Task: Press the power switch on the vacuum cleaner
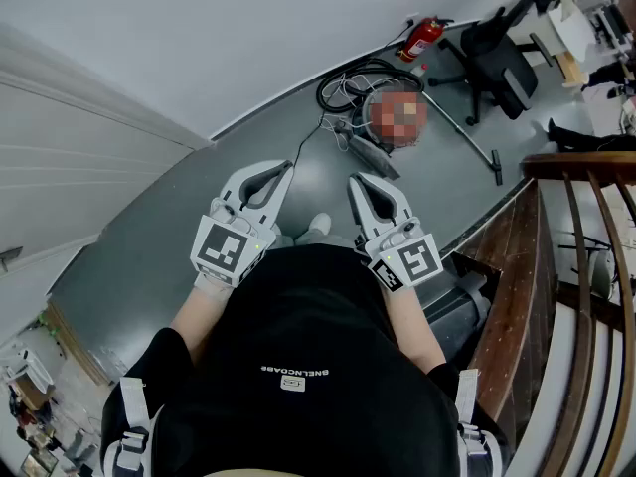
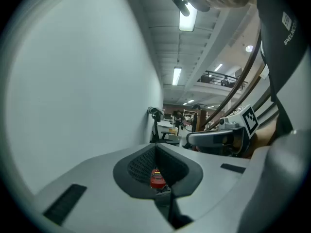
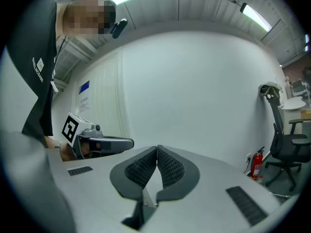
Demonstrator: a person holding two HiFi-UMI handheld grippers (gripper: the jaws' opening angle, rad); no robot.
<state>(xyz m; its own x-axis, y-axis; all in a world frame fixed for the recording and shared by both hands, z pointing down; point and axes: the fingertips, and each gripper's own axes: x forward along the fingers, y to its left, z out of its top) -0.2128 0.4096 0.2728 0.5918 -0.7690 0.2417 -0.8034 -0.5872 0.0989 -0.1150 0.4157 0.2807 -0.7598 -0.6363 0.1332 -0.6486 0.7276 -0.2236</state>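
Standing on a grey floor (image 1: 149, 237) beside a plain white wall (image 1: 199, 28), a person in a black shirt (image 1: 298, 366) holds two grippers towards one vacuum cleaner (image 1: 376, 150). It lies on the floor at 12 o'clock from them, well apart, with its black hose (image 1: 338, 79) coiled behind it; the power switch cannot be made out. One curved wooden stair rail (image 1: 581, 167) fills 3 o'clock and one black office chair (image 1: 497, 58) stands at 1 o'clock. The left gripper (image 1: 286, 167) and right gripper (image 1: 355, 179) each carry one marker cube, and each has its ribbed dark pads pressed tip to tip, gripping nothing. Only the head view shows the vacuum cleaner. The left gripper view alone shows ceiling strip lights (image 2: 187, 18) and a small red shape (image 2: 156, 177) through the hollow under its closed tips, too small to name. The right gripper view catches the one red fire extinguisher (image 1: 422, 38) at 4 o'clock
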